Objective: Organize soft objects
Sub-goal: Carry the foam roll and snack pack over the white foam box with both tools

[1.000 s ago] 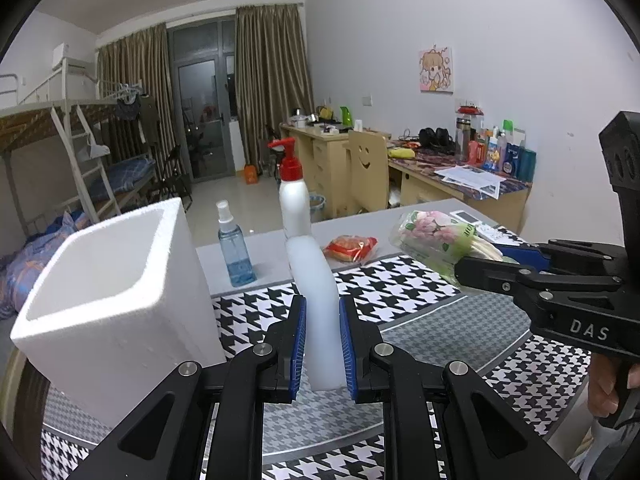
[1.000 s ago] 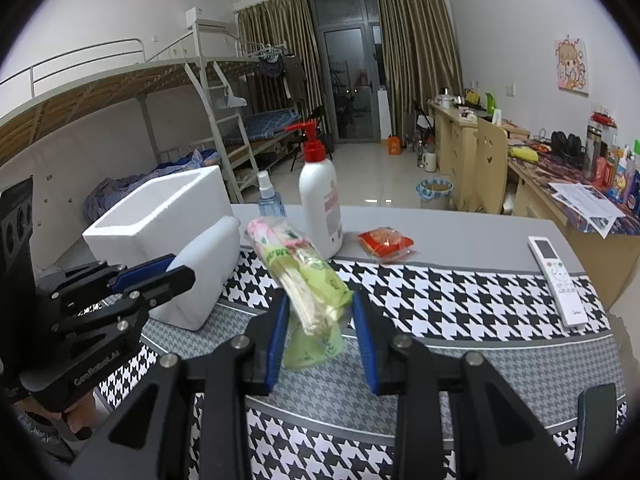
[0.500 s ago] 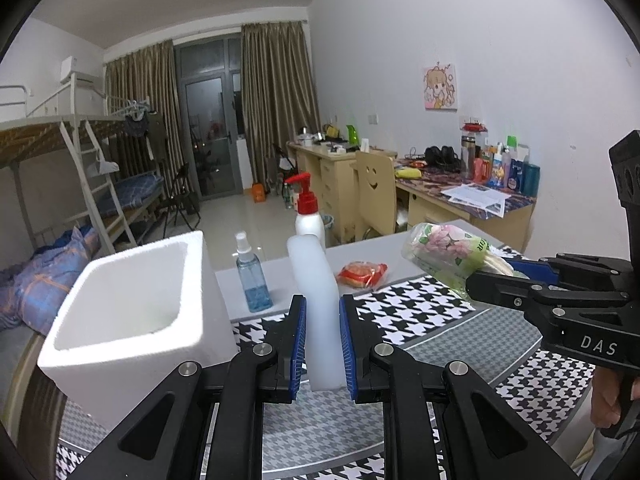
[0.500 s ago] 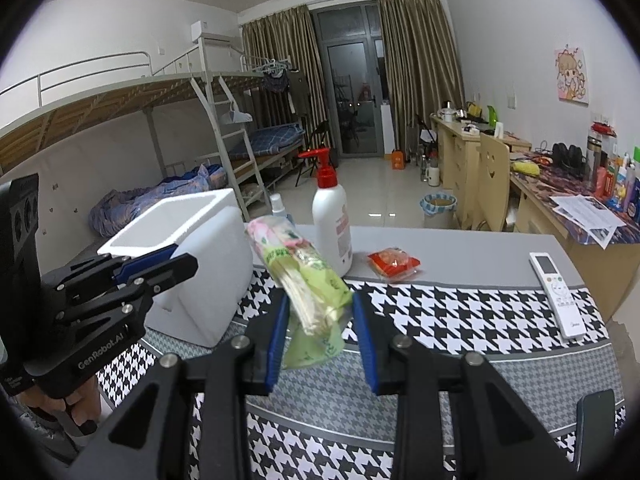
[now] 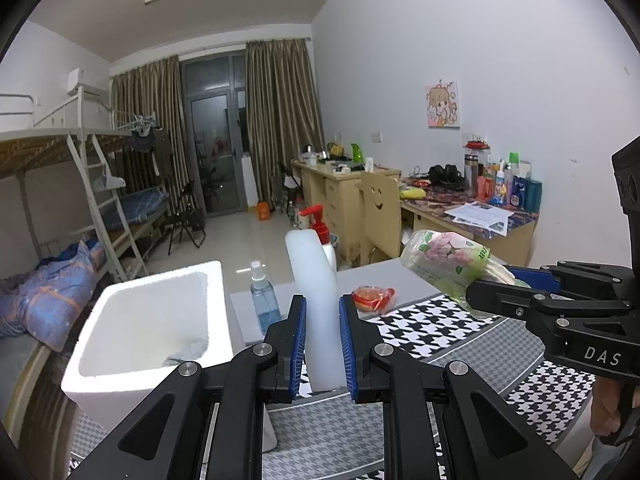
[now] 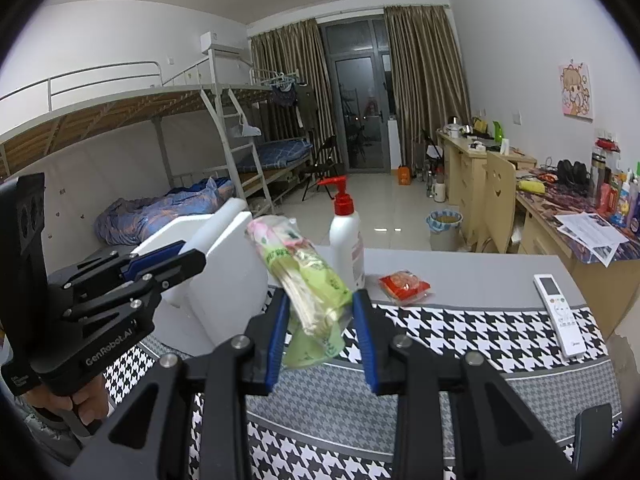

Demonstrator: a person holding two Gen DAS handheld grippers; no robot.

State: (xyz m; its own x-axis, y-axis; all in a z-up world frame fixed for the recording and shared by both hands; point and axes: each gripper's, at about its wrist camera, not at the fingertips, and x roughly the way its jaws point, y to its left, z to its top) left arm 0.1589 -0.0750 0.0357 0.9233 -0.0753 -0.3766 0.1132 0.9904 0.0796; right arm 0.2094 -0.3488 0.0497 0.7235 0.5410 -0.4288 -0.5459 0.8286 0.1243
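My left gripper (image 5: 322,340) is shut on a white foam block (image 5: 316,300) and holds it upright above the table, beside the white foam box (image 5: 152,328). My right gripper (image 6: 320,328) is shut on a green floral plastic packet (image 6: 308,276), lifted above the checked cloth. In the left wrist view the packet (image 5: 448,264) and the right gripper (image 5: 520,296) are at the right. In the right wrist view the left gripper (image 6: 160,260) holds the foam block (image 6: 228,272) at the left. A red snack packet (image 6: 404,286) lies on the table.
A white pump bottle with a red top (image 6: 346,240) and a blue spray bottle (image 5: 264,300) stand at the table's far side. A white remote (image 6: 560,312) lies at the right. A black-and-white houndstooth cloth (image 6: 460,332) covers the table. Desks and a bunk bed stand behind.
Both grippers have risen with their loads. The foam box now shows from higher up, with its inside visible. The grips are unchanged.
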